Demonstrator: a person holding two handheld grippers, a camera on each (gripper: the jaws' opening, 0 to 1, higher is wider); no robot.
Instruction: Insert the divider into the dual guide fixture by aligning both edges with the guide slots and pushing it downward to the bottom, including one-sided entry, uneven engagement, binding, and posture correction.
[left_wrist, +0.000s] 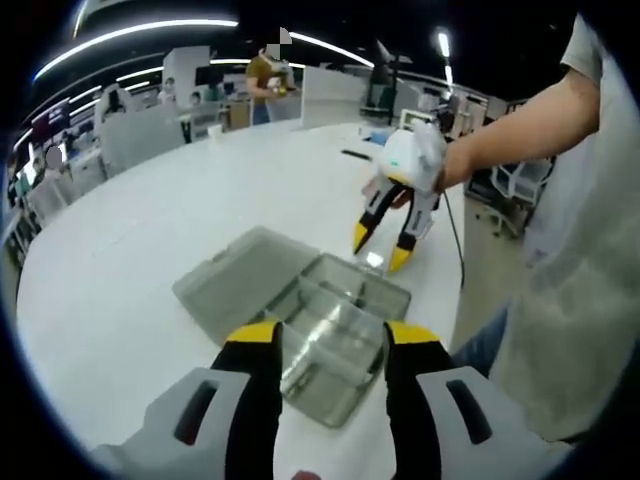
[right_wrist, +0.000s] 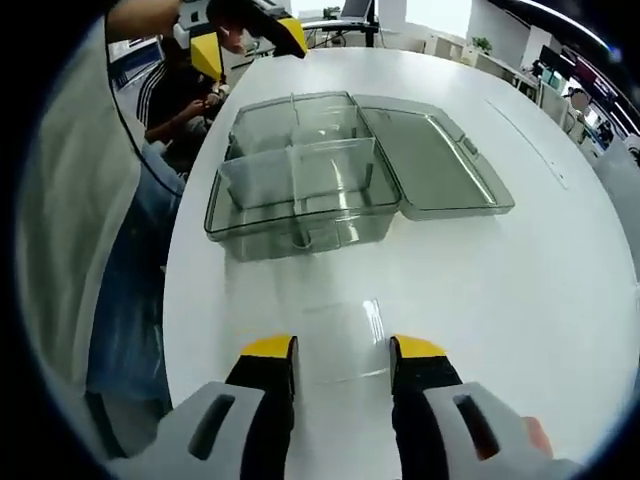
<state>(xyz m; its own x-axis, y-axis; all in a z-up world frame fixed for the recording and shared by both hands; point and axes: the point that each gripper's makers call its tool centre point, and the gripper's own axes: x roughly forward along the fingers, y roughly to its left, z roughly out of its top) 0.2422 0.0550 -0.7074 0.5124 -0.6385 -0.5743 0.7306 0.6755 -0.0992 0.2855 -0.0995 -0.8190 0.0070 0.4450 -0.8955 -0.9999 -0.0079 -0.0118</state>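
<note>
**Both tools empty, box open at the desk's edge**

The left tool (left_wrist: 330, 345) hangs with its yellow-tipped jaws spread apart and nothing between them, poised just over the near end of the clear plastic box (left_wrist: 345, 335). In that same left gripper view the right tool (left_wrist: 383, 245) hovers beyond the far side of the box, jaws also parted and empty, tips pointing down at the desk (left_wrist: 130, 270). From the right gripper view the right tool (right_wrist: 340, 350) looks across bare white desk (right_wrist: 500, 300) toward the box (right_wrist: 300, 190), which sits near the desk edge where the person stands, well within reach of both hands.

The box's lid (right_wrist: 430, 160) is flung flat open beside it, presumably to leave the compartments free from above. A clear divider (right_wrist: 295, 175) stands upright across the box; whether it sits fully down in its slots I can't tell through the transparent plastic. My guess is the tools flank the box so that each can take one end.
</note>
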